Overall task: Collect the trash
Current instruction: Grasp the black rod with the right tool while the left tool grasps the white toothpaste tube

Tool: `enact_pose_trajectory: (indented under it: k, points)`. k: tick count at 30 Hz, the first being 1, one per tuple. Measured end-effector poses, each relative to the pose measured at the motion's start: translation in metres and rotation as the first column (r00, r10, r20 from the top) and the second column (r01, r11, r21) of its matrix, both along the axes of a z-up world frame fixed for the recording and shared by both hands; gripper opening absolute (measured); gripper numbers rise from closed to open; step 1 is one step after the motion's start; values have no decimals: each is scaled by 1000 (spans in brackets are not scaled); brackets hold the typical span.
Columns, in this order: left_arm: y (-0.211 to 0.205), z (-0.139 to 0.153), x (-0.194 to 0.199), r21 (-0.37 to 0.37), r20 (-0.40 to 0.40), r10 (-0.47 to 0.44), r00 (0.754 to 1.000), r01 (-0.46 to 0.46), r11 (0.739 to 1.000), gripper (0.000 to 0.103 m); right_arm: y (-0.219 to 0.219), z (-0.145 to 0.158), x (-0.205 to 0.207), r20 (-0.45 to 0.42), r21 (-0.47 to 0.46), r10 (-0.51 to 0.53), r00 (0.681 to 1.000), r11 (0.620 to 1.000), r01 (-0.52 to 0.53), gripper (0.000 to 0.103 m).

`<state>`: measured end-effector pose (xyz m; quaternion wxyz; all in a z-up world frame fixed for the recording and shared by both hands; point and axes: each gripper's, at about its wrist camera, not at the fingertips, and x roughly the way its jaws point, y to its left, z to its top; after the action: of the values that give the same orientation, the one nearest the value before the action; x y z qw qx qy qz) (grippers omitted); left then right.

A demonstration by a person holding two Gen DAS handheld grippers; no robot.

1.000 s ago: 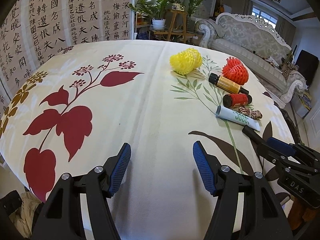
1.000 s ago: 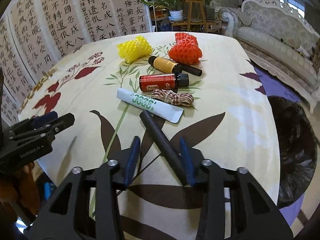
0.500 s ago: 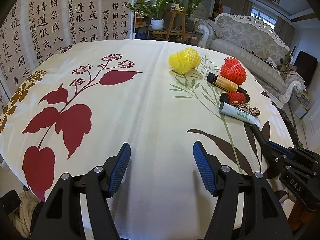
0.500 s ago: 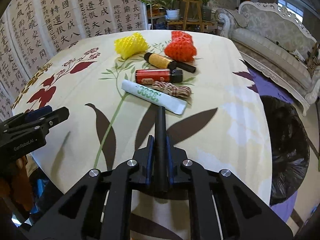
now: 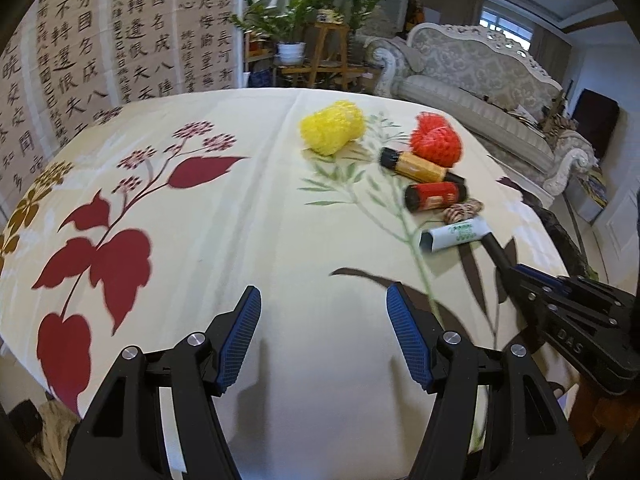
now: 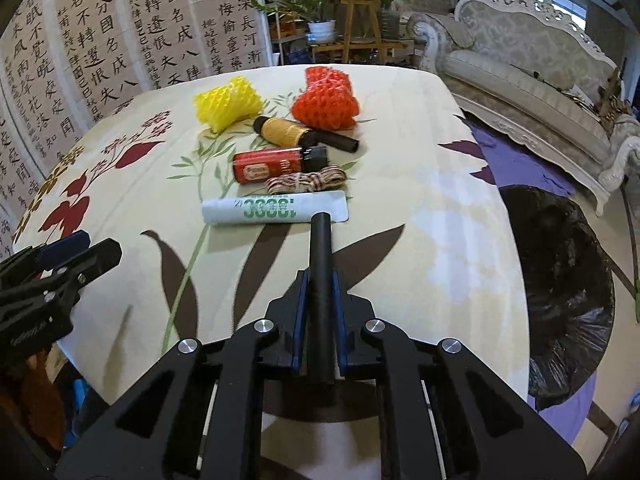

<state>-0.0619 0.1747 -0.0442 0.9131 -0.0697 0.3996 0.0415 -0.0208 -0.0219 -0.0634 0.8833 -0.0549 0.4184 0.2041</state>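
Note:
My right gripper (image 6: 320, 292) is shut on a black tube (image 6: 321, 256) that sticks out ahead of the pads, over the table's near edge. Beyond it lie a white tube with green print (image 6: 276, 210), a coil of brown twine (image 6: 306, 180), a red bottle (image 6: 272, 165), an orange-labelled bottle (image 6: 282, 132), red foam netting (image 6: 326, 100) and yellow foam netting (image 6: 228, 102). My left gripper (image 5: 322, 312) hangs open over bare cloth. In the left wrist view the right gripper (image 5: 516, 272) holds the black tube (image 5: 494, 250) at the right.
A floral tablecloth (image 5: 180, 240) covers the table. On the floor to the right stands a bin lined with a black bag (image 6: 560, 280). A calligraphy screen (image 6: 100, 40) stands at the back left, a pale sofa (image 6: 532, 64) at the back right.
The right gripper shut on the black tube, which lay aslant between its open jaws a second ago, and lifted it slightly. The left gripper stayed open with little movement.

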Motion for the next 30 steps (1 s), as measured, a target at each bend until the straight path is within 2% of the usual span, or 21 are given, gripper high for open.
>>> enact_pose_trajectory:
  k: [7,16,27,30]
  points:
    - [-28,5,16,21,15,-87,996,87,996,67,-20,0,8,3,0,-51,999,999,51,12]
    - [-65,5,45,68,7,-202,979,201,977,67,-44,0,22,-1,21,-107,994,994,107,12]
    - [-81,-8,75,79,-45,-239,970,242,967,67,-45,-1,32,5,36,-103,995,994,103,12]
    - [-81,-10,78,69,-63,-250,966,255,965,57,-45,-2,34,3,42,-103,995,994,103,12]
